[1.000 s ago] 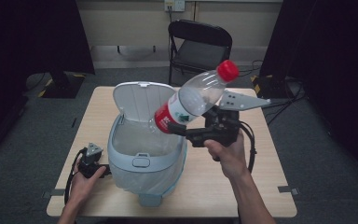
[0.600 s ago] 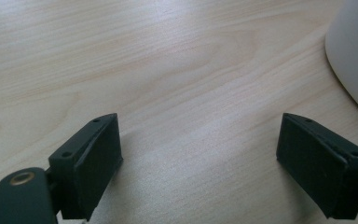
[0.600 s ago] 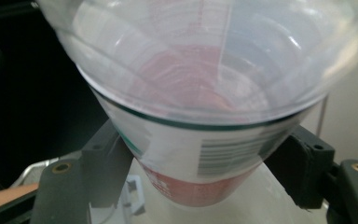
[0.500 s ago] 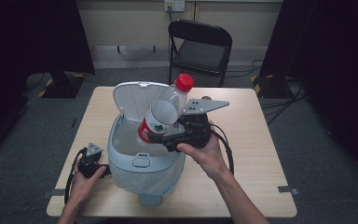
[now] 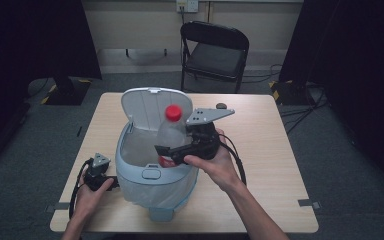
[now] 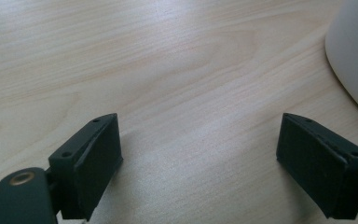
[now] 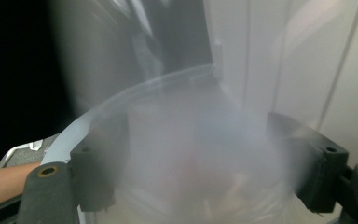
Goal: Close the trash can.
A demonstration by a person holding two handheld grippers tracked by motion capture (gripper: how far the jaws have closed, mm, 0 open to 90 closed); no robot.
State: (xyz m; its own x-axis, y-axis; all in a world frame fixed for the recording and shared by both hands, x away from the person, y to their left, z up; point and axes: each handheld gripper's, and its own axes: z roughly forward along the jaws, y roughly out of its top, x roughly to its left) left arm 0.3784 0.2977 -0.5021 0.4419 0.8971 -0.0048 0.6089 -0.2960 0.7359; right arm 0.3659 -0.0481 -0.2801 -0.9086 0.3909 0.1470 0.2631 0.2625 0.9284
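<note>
Dropping from above the table's right side, the bottle [image 5: 172, 135] is now standing cap-up in the open mouth of the bin [image 5: 152, 175]. At the near left, the left gripper [image 5: 96, 172] is lying on the table [image 5: 260, 165], jaws spread and empty. The right gripper [image 5: 180, 150] has just been opening; whether its pads are pressing the blurred bottle between them, I cannot tell. Slipping against the rim could tip it outward. The left gripper view is showing bare wood [image 6: 177, 70]; the high view is showing the raised lid [image 5: 145, 107].
</note>
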